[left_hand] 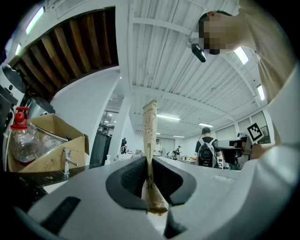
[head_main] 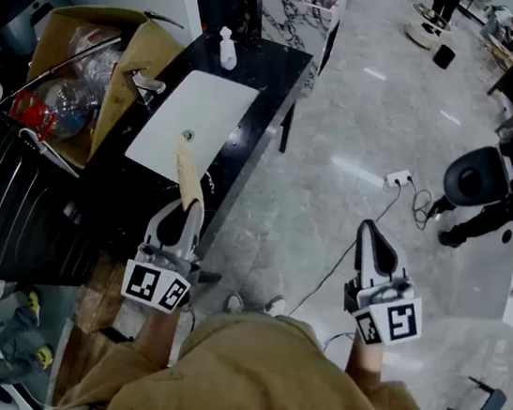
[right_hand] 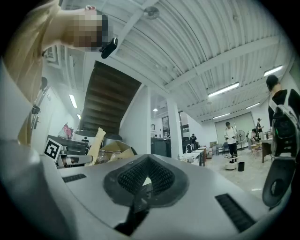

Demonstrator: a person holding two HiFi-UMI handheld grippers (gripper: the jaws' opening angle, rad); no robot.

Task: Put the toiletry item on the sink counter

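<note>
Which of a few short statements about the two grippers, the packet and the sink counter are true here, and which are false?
1. The left gripper is shut on a beige paper packet. True.
2. A white pump bottle stands at the far end of the black sink counter. True.
3. The right gripper holds a bottle. False: its jaws are together with nothing between them.
4. The packet already lies on the counter. False: it is clamped in the left gripper, not set down.
</note>
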